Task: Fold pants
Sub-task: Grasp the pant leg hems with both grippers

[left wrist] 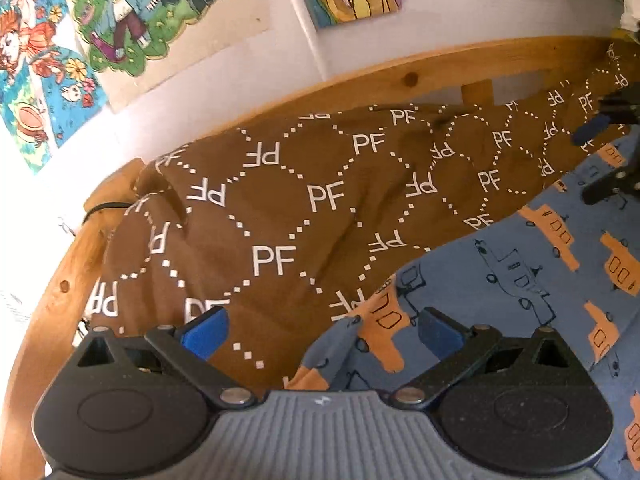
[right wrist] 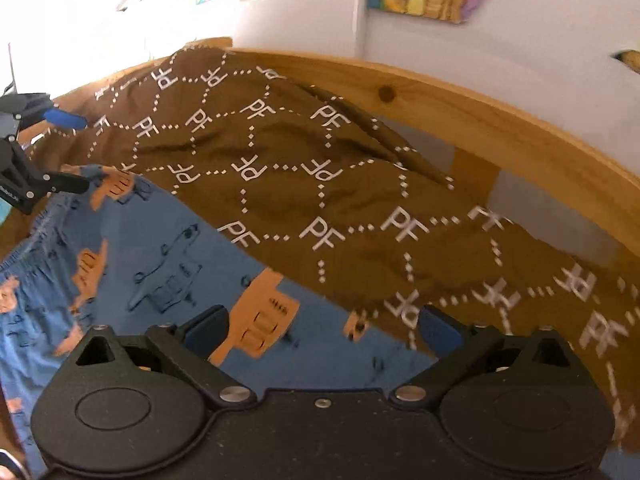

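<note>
The blue pants (left wrist: 500,276) with orange and dark-outlined vehicle prints lie spread flat on a brown blanket (left wrist: 280,208) printed with white "PF" letters. In the right wrist view the pants (right wrist: 152,248) show an elastic waistband at the left edge. My left gripper (left wrist: 320,332) is open and empty, over the pants' edge where it meets the blanket. My right gripper (right wrist: 324,330) is open and empty, over the pants' other end. Each gripper shows in the other's view: the right one (left wrist: 600,160) at far right, the left one (right wrist: 66,152) at far left, both open.
A curved wooden bed rail (left wrist: 400,76) runs behind the blanket, also in the right wrist view (right wrist: 460,116). A white wall with colourful drawings (left wrist: 132,12) stands behind it. A black cable (left wrist: 104,208) loops around the rail's left post.
</note>
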`<state>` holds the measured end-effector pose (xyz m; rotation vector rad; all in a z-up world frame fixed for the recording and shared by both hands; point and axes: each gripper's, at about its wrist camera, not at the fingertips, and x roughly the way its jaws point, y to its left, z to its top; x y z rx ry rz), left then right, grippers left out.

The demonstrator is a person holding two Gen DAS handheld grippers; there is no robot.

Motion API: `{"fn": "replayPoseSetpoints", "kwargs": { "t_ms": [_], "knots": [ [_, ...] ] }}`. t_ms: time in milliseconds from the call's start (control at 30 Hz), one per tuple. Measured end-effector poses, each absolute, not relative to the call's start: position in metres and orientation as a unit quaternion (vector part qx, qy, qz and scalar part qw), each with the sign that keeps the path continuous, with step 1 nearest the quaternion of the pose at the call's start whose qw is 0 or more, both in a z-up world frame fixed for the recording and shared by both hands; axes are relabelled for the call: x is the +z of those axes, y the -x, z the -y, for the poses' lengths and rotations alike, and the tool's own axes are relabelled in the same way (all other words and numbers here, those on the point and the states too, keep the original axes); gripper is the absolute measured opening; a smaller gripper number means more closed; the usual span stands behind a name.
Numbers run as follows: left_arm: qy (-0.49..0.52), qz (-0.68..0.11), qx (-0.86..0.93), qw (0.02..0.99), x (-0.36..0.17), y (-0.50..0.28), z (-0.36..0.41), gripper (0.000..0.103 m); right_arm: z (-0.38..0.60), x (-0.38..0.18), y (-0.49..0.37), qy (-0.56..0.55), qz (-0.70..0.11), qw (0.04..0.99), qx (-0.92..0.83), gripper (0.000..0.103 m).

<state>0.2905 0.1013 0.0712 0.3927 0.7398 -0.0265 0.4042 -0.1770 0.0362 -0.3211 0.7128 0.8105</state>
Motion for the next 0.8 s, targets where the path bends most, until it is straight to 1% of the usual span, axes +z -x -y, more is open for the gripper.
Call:
{"fn": "replayPoseSetpoints", "kwargs": {
  "t_ms": [67, 100, 133, 167, 233, 267, 300, 333, 367, 400, 467, 600, 633, 667, 700, 733, 767, 800],
  "knots": [
    [-0.194, -0.361, -0.025, 0.912, 0.070, -0.294, -0.100, 0.089, 0.167, 0.030, -0.414, 0.183, -0.340, 0.836, 0.389, 0.080],
    [-0.198, -0.365, -0.035, 0.909, 0.070, -0.296, -0.098, 0.075, 0.164, 0.028, -0.417, 0.191, -0.343, 0.832, 0.392, 0.075],
    [-0.200, -0.369, -0.046, 0.907, 0.069, -0.297, -0.097, 0.062, 0.164, 0.026, -0.421, 0.197, -0.346, 0.828, 0.394, 0.065],
    [-0.200, -0.376, -0.059, 0.903, 0.069, -0.300, -0.096, 0.056, 0.162, 0.025, -0.425, 0.200, -0.351, 0.824, 0.398, 0.059],
    [-0.203, -0.391, -0.078, 0.894, 0.068, -0.304, -0.095, 0.039, 0.161, 0.022, -0.434, 0.203, -0.366, 0.807, 0.416, 0.059],
    [-0.208, -0.396, -0.088, 0.890, 0.067, -0.306, -0.094, 0.037, 0.161, 0.021, -0.439, 0.206, -0.376, 0.797, 0.426, 0.059],
    [-0.214, -0.398, -0.095, 0.887, 0.067, -0.307, -0.091, 0.033, 0.161, 0.019, -0.443, 0.211, -0.386, 0.786, 0.435, 0.059],
    [-0.222, -0.401, -0.099, 0.883, 0.066, -0.308, -0.090, 0.031, 0.160, 0.018, -0.447, 0.218, -0.395, 0.776, 0.440, 0.062],
    [-0.228, -0.404, -0.104, 0.880, 0.066, -0.309, -0.089, 0.029, 0.159, 0.017, -0.451, 0.226, -0.400, 0.772, 0.440, 0.069],
    [-0.233, -0.407, -0.103, 0.877, 0.066, -0.311, -0.088, 0.026, 0.158, 0.016, -0.455, 0.233, -0.405, 0.768, 0.438, 0.071],
    [-0.233, -0.417, -0.095, 0.873, 0.064, -0.315, -0.088, 0.022, 0.159, 0.012, -0.464, 0.233, -0.422, 0.760, 0.436, 0.072],
    [-0.245, -0.429, -0.100, 0.864, 0.057, -0.320, -0.087, 0.022, 0.158, 0.004, -0.470, 0.229, -0.442, 0.748, 0.439, 0.071],
    [-0.251, -0.430, -0.099, 0.862, 0.055, -0.320, -0.086, 0.022, 0.158, 0.004, -0.468, 0.230, -0.438, 0.749, 0.441, 0.068],
    [-0.255, -0.430, -0.097, 0.861, 0.053, -0.320, -0.085, 0.022, 0.158, 0.003, -0.467, 0.229, -0.436, 0.748, 0.445, 0.058],
    [-0.256, -0.429, -0.095, 0.861, 0.052, -0.320, -0.084, 0.017, 0.158, 0.003, -0.465, 0.226, -0.436, 0.747, 0.447, 0.052],
    [-0.260, -0.426, -0.092, 0.862, 0.052, -0.319, -0.083, 0.008, 0.157, 0.003, -0.462, 0.226, -0.435, 0.746, 0.450, 0.041],
    [-0.264, -0.420, -0.086, 0.864, 0.051, -0.319, -0.081, 0.005, 0.156, 0.003, -0.457, 0.229, -0.431, 0.744, 0.456, 0.029],
    [-0.265, -0.416, -0.083, 0.866, 0.052, -0.319, -0.080, 0.001, 0.156, 0.003, -0.452, 0.235, -0.428, 0.742, 0.459, 0.023]
  ]
}}
